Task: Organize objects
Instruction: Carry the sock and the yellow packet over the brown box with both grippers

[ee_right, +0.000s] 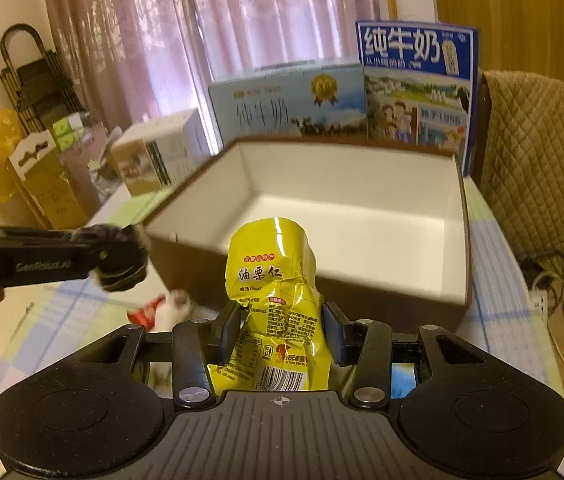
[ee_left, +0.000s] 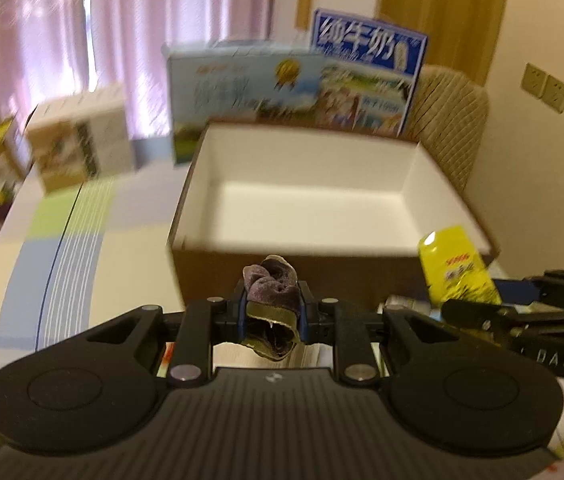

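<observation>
Holding a crumpled purple-grey sock [ee_left: 272,280] pinched tight between your left gripper [ee_left: 272,312] fingers, you have it raised just short of the open box [ee_left: 294,196], whose white inside is bare: nothing is sorted yet. Your right gripper [ee_right: 282,328] clamps a yellow snack pouch [ee_right: 274,280] at a narrow spread, also lifted before the near wall. Both drops remain, by my judgement. Left on the worktop [ee_right: 62,320] lies a small red-and-white thing [ee_right: 162,310], too blurred to name. Milk cartons [ee_right: 414,84] stand behind the box, clear of your path; only the near wall needs clearing.
</observation>
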`<state>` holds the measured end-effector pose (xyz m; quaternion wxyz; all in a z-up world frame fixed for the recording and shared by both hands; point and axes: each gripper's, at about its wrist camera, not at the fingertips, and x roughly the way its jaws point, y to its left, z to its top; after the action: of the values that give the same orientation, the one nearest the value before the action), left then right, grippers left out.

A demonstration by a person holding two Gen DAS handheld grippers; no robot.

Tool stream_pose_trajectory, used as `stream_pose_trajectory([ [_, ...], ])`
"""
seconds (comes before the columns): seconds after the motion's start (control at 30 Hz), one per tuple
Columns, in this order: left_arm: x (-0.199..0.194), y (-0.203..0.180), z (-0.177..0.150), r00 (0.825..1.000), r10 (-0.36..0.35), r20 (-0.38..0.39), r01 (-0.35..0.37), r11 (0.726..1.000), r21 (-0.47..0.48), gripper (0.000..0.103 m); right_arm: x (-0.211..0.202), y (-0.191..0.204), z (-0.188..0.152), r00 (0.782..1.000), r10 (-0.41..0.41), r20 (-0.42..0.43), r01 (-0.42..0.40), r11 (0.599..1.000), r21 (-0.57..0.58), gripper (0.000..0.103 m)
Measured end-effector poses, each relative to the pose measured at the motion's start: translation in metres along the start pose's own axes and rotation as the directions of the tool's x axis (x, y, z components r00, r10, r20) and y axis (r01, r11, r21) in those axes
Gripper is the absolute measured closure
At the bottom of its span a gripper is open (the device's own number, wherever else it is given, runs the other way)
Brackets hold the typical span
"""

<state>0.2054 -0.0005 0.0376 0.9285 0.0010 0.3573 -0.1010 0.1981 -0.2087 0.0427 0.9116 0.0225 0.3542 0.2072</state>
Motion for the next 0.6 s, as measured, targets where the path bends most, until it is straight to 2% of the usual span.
stream_pose_trajectory([
  [0.27,0.034,-0.018,0.061,0.999,-0.034,0.037,0.032,0.998,0.056,0.084,0.025,-0.024,0.051,1.0,-0.018,0.007,0.018,1.0,0.006,0.062],
  [0.47,0.069,-0.024,0.076,0.999,-0.05,0.001,0.05,0.997,0.065,0.084,0.056,-0.039,0.066,0.998,-0.052,-0.031,0.053,0.998,0.024,0.062],
  [0.6,0.092,-0.022,0.075,0.998,-0.043,-0.037,0.045,0.997,0.062,0.084,0.081,-0.051,0.066,0.993,-0.081,-0.091,0.086,0.995,0.056,0.062],
])
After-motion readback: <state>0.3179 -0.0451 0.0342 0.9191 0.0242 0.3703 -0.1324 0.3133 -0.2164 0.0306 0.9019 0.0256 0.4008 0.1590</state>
